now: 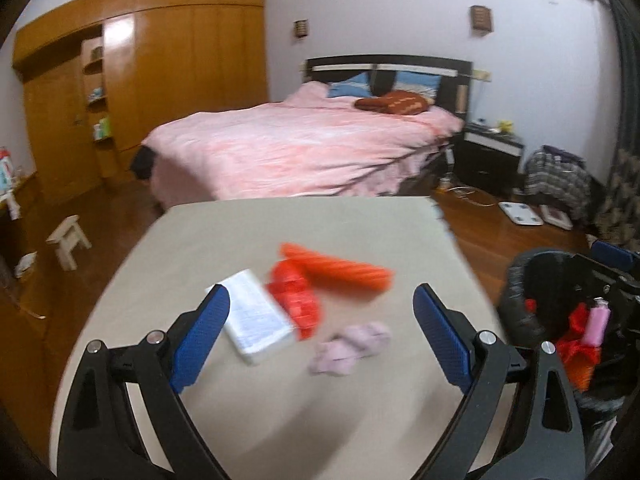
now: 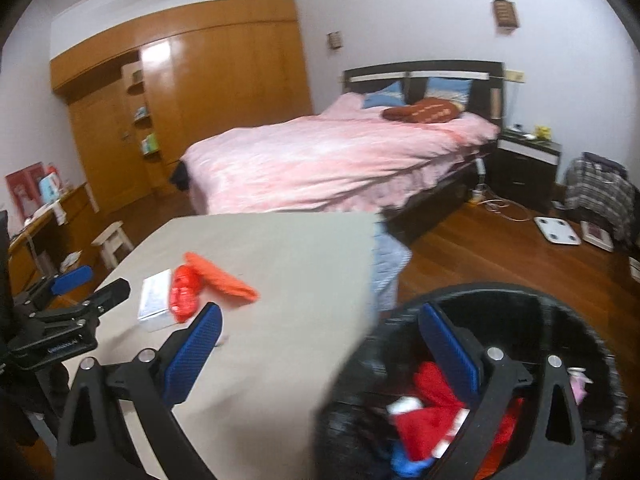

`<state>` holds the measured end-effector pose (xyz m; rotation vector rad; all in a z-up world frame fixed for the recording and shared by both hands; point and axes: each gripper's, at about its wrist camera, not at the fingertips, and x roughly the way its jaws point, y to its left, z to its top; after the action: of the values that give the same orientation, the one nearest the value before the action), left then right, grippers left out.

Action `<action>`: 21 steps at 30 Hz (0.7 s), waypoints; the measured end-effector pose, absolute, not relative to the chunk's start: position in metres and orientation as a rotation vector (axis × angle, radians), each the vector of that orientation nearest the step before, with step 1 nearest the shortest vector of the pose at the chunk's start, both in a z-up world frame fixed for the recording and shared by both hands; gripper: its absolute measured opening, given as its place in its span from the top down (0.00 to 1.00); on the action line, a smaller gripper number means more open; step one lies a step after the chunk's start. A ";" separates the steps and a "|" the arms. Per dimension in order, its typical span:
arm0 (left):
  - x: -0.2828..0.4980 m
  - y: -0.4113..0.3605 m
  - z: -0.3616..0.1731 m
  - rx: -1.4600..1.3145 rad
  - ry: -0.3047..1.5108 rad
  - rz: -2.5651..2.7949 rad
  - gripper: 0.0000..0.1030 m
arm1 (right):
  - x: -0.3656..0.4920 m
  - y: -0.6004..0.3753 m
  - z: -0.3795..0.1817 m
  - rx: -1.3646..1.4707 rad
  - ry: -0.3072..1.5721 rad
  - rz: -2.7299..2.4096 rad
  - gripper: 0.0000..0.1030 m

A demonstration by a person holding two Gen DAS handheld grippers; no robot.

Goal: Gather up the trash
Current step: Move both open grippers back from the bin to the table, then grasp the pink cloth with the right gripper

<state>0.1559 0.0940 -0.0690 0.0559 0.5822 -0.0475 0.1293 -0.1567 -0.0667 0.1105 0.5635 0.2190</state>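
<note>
Left wrist view: the left gripper (image 1: 322, 320) hangs spread and empty over the table (image 1: 360, 224); mid-table lie a white box (image 1: 256, 316), red wrapper (image 1: 298, 300), orange wrapper (image 1: 340, 270) and pink tissue (image 1: 352, 346). Right wrist view: the right gripper (image 2: 320, 354), apart and empty, straddles the table's right edge and the black trash bin (image 2: 560, 320).

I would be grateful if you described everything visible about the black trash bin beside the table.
The black trash bin is round and open-topped, with a dark liner that looks like plastic film folded over its rim. It stands on the wooden floor against the table's right edge. Inside lie red crumpled wrappers, something blue, and a pink lighter-like item. The open right gripper hangs with one finger over its mouth, touching nothing.
</note>
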 end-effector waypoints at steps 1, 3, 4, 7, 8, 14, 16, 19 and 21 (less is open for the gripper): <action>0.156 0.103 -0.072 0.055 0.585 -0.024 0.12 | 0.134 -0.146 -0.070 0.101 0.567 0.235 0.06; 0.158 0.117 -0.076 0.058 0.590 0.016 0.12 | 0.141 -0.130 -0.078 0.085 0.579 0.260 0.06; 0.159 0.123 -0.078 0.060 0.591 0.036 0.12 | 0.146 -0.119 -0.083 0.078 0.583 0.273 0.06; 0.160 0.143 -0.087 0.064 0.596 0.085 0.12 | 0.157 -0.101 -0.097 0.071 0.604 0.300 0.06; 0.161 0.149 -0.089 0.063 0.598 0.098 0.12 | 0.160 -0.096 -0.101 0.070 0.611 0.306 0.06; 0.162 0.174 -0.105 0.049 0.618 0.151 0.12 | 0.176 -0.064 -0.128 0.042 0.658 0.334 0.06; 0.163 0.180 -0.110 0.039 0.627 0.162 0.12 | 0.179 -0.053 -0.135 0.036 0.673 0.341 0.06; 0.163 0.189 -0.115 0.028 0.634 0.174 0.12 | 0.186 -0.039 -0.145 0.026 0.693 0.353 0.06; 0.163 0.194 -0.119 0.022 0.638 0.181 0.12 | 0.190 -0.030 -0.151 0.018 0.712 0.359 0.06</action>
<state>0.1630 0.1943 -0.1186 0.0218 0.6382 0.1810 0.1903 -0.0304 -0.1505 0.0178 0.7121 0.3592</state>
